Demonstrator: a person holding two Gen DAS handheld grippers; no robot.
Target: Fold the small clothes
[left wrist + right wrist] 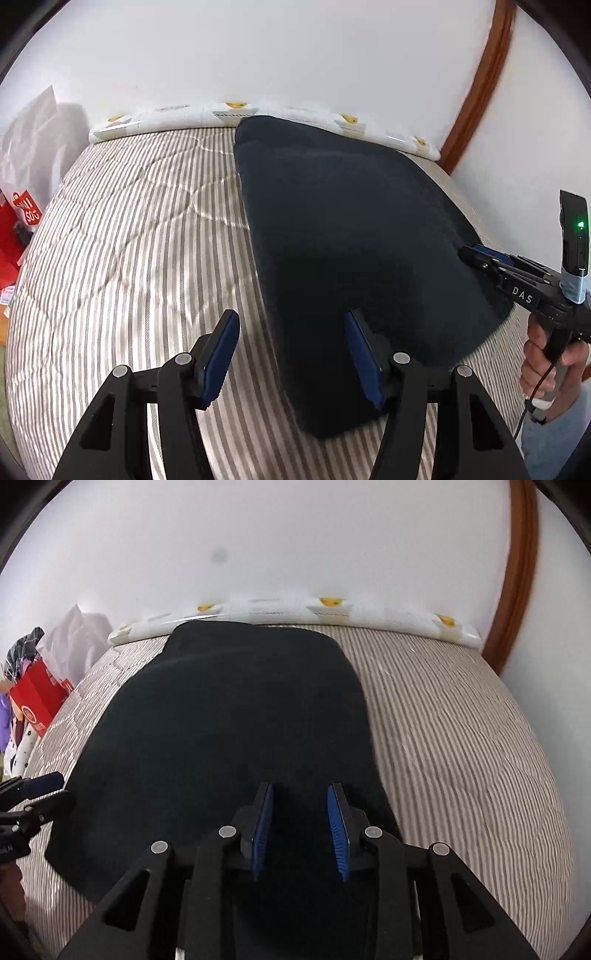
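— Where's the garment (221, 731) now?

— Spread flat on the striped quilt (129, 229), its far end up near the duck-print pad (229, 110) by the wall. It's dark navy, long and roughly rectangular with rounded corners, matte and a bit fuzzy.

— What are your grippers doing?

— My left gripper (291, 354) is about half open and holds nothing; one pad sits over the near left edge of the cloth, the other over bare quilt. My right gripper (300, 829) hangs above the near end, jaws parted a little, with only fabric beneath them, nothing pinched (no pad presses on it that I can see).

— How will it handle?

— Soft and light, I'd judge, limp enough to sag wherever it's unsupported. The quilt is soft too, so a pinch could catch it as well.

— Where would you grab?

— At the two near corners, right on the hem, one gripper each.
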